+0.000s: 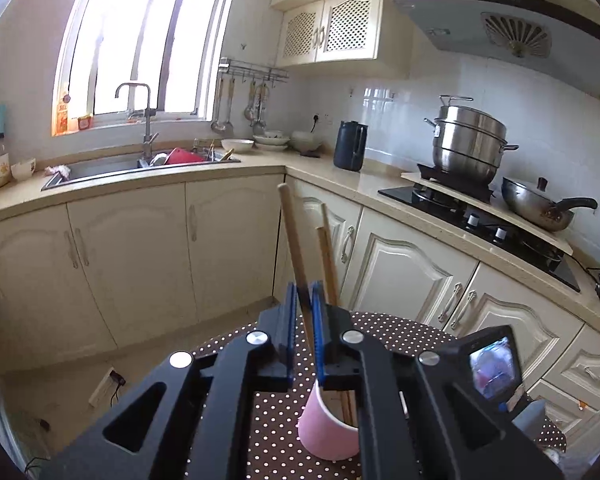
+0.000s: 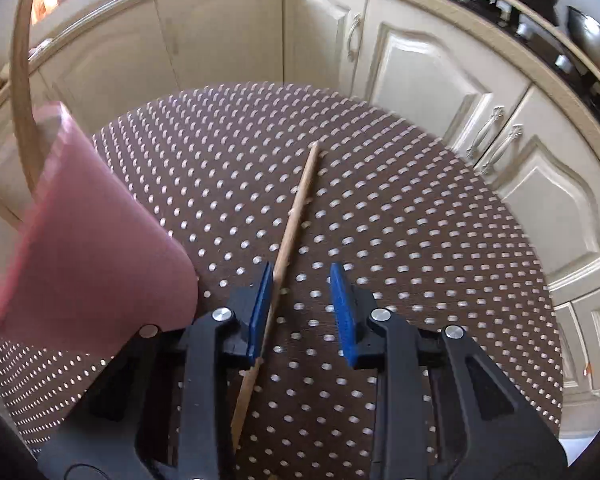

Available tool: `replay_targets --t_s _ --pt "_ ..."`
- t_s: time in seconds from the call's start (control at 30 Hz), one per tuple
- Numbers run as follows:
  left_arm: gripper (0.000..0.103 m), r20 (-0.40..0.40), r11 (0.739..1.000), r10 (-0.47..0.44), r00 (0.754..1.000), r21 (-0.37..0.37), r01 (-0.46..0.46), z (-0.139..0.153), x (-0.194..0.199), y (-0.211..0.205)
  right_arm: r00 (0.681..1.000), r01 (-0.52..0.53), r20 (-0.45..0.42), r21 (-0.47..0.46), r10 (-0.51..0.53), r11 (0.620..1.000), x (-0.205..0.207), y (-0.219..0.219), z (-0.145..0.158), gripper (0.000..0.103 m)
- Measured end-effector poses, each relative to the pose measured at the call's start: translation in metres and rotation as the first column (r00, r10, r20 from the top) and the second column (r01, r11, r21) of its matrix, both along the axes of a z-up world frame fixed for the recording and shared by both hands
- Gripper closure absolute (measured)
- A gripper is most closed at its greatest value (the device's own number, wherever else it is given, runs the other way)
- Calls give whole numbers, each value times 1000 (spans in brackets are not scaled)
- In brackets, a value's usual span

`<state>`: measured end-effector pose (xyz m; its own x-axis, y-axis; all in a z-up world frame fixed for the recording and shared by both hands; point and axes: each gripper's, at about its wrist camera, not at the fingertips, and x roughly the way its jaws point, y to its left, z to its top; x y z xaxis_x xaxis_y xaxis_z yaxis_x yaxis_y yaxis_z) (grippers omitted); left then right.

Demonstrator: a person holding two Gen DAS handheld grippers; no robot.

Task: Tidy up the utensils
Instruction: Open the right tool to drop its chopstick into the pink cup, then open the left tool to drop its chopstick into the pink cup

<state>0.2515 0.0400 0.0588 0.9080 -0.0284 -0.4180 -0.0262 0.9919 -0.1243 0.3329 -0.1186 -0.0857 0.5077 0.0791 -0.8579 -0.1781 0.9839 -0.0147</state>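
My left gripper (image 1: 303, 292) is shut on a wooden chopstick (image 1: 294, 240) that stands steeply, its lower end reaching down into a pink cup (image 1: 328, 432). Two more wooden sticks (image 1: 329, 256) stand in that cup. In the right wrist view the cup (image 2: 92, 248) is at the left with a wooden utensil (image 2: 20, 80) rising out of it. A single chopstick (image 2: 300, 200) lies flat on the dotted tablecloth (image 2: 380, 200). My right gripper (image 2: 300, 270) hovers over its near half, open; the stick runs beside the left pad (image 2: 260, 304) and the right pad stands well off it.
The round table (image 1: 268, 420) has a brown cloth with white dots. Cream cabinets (image 1: 132, 264) curve around behind it, with a sink (image 1: 112, 164), a dark kettle (image 1: 350, 146) and a hob with steel pots (image 1: 468, 148). A black device with a lit screen (image 1: 496, 368) sits right of my left gripper.
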Motion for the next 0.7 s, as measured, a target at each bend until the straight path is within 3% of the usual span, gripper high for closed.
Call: replay_targets --t_s 0.13,0.27,0.4,0.5,0.53,0.7 --pt "95 -5 1000 -2 1000 -2 2 -3 0 4 1000 6 2 21 -6 1000 -1 -1 3 97" --pt "95 -10 1000 0 1000 -11 0 -5 -1 8 998 62 -28 127 -58 990 2 -19 3 97" --pt "95 -1 1000 -12 1000 -13 12 -6 -3 8 993 112 27 199 -119 974 -3 -39 24 97" --pt "88 0 1000 -22 1000 -11 22 -7 -4 8 984 130 83 269 -158 954 -7 -53 48 97" --pt "80 -1 1000 -21 1000 -10 21 -8 -5 9 976 134 125 298 -178 945 -12 -58 63 97" --pt "69 4 999 -31 1000 -28 31 -9 -11 12 917 107 317 385 -240 917 -36 -68 129 97"
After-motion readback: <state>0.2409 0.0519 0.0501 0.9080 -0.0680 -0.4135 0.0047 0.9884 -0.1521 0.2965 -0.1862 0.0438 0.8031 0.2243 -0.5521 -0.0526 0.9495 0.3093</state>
